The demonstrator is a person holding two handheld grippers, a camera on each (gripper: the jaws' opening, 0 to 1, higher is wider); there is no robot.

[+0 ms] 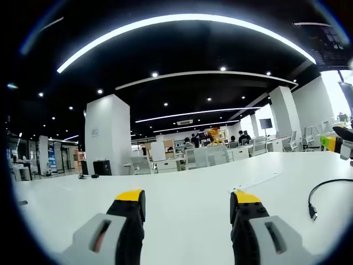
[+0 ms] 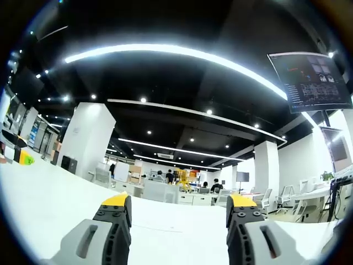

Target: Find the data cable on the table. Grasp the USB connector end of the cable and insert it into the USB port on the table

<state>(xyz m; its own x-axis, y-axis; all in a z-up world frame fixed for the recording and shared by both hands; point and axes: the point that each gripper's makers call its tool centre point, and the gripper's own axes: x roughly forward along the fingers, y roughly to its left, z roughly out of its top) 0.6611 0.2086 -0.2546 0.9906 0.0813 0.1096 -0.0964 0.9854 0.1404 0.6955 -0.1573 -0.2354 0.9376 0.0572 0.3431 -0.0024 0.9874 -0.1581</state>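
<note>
Over the table, left gripper and right gripper jaws spread wide — both empty

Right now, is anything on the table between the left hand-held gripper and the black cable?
No. In the left gripper view, only bare white table lies between the left hand-held gripper and the black cable.
</note>
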